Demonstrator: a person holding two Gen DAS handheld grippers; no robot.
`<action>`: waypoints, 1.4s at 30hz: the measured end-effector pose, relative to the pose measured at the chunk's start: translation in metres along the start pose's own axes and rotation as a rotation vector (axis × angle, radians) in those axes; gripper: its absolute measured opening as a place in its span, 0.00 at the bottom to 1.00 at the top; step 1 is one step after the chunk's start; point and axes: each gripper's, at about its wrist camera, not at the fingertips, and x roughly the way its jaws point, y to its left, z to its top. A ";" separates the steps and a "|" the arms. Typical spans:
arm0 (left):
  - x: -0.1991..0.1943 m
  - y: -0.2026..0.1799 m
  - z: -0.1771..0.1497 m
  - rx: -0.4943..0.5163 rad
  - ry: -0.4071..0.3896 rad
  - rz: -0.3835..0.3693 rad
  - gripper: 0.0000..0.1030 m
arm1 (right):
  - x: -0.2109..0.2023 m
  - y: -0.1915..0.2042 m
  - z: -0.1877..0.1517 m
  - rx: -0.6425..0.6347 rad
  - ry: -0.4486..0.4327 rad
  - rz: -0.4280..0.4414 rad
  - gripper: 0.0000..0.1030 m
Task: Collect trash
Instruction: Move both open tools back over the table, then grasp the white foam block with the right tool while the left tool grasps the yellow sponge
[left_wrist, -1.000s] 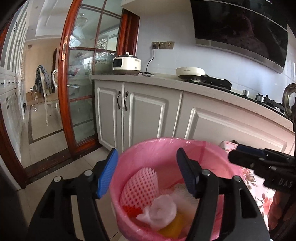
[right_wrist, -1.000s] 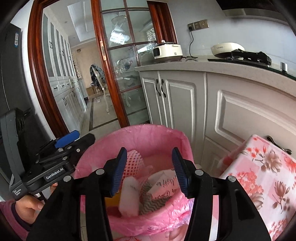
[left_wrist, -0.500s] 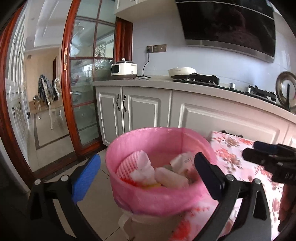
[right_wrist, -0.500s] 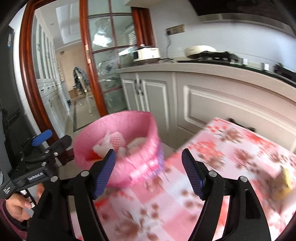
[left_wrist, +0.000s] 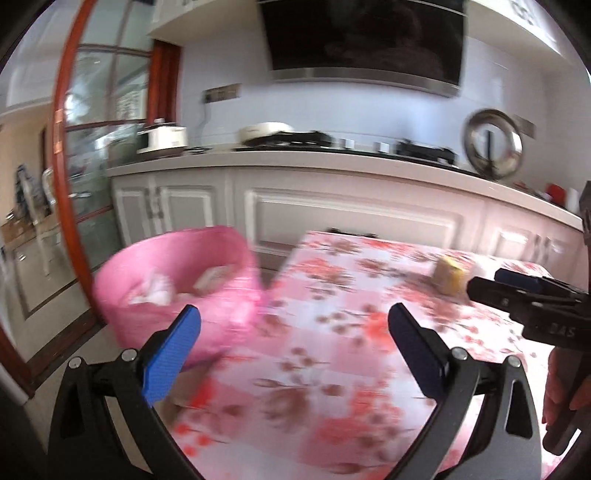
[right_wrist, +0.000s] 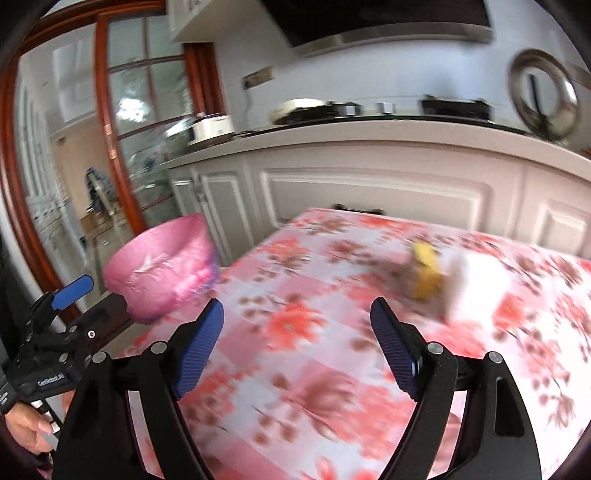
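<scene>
Bin (right_wrist: 162, 273) stands off the table's (right_wrist: 332, 369) corner to catch trash; your left gripper (left_wrist: 293, 349) and right gripper (right_wrist: 297, 343) gape wide, empty, facing yellow scrap (right_wrist: 426, 275) beyond.

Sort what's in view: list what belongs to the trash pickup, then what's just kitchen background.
Part of the job:
- pink-lined trash bin, already holding scraps
- yellow item on the floral tablecloth
- white item beside it, too blurred to identify
- left gripper and right gripper, both open and empty

Background:
- rice cooker
- stove
- round metal lid
</scene>
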 end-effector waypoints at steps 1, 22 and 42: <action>0.002 -0.013 -0.001 0.005 0.004 -0.029 0.95 | -0.006 -0.011 -0.004 0.012 -0.004 -0.024 0.75; 0.049 -0.122 -0.015 0.084 0.086 -0.203 0.95 | 0.028 -0.139 -0.007 0.139 0.090 -0.297 0.80; 0.150 -0.126 0.008 0.037 0.173 -0.162 0.95 | 0.097 -0.163 0.010 0.078 0.176 -0.280 0.58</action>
